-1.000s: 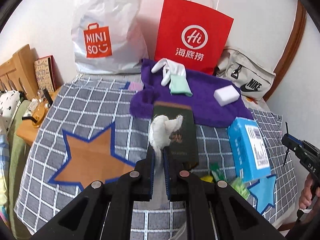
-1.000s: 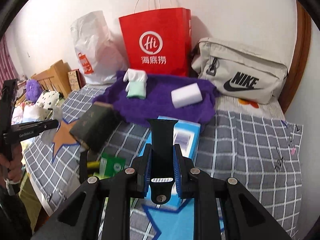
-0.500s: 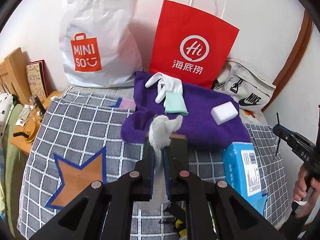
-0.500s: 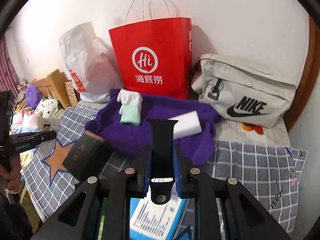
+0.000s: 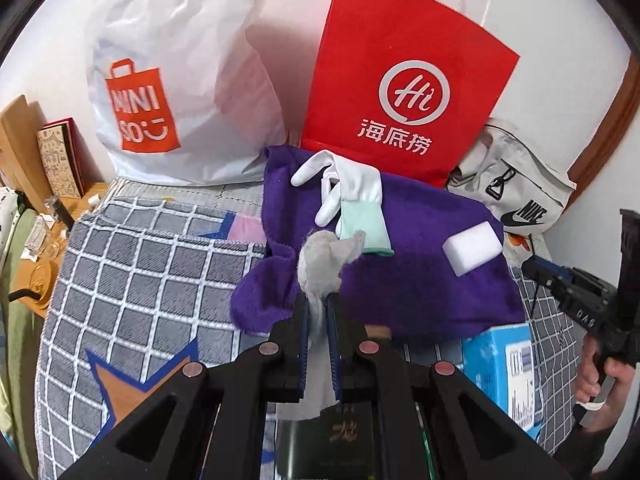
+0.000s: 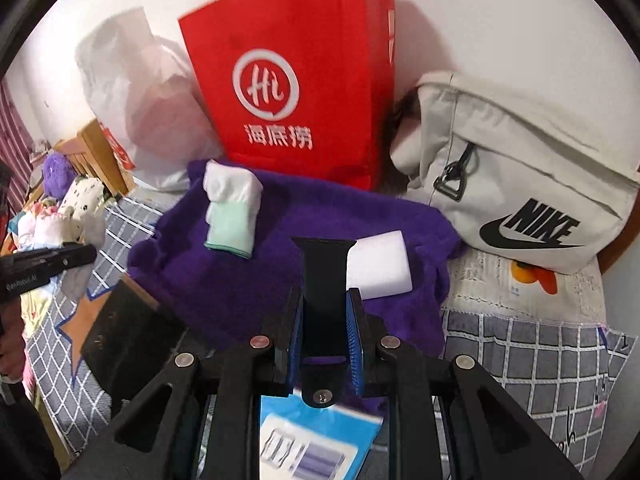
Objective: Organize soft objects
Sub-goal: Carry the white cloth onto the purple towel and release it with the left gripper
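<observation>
1. Checked grey bedding (image 5: 132,280) carries a purple towel (image 5: 420,280) against a white wall.
2. Left gripper (image 5: 319,312) is clenched on a grey-white rag (image 5: 324,264), at the towel's near edge.
3. Right gripper (image 6: 325,308) clamps a black strap (image 6: 324,280) over the towel.
4. White glove (image 5: 352,196) and white sponge (image 5: 472,248) lie on the towel.

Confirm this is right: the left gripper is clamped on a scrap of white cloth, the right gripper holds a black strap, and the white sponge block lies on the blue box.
One thing is wrong: the white sponge block lies on the purple towel, not the blue box, as the right wrist view shows. The left gripper does clamp the white cloth, and the right gripper holds the black strap.
</observation>
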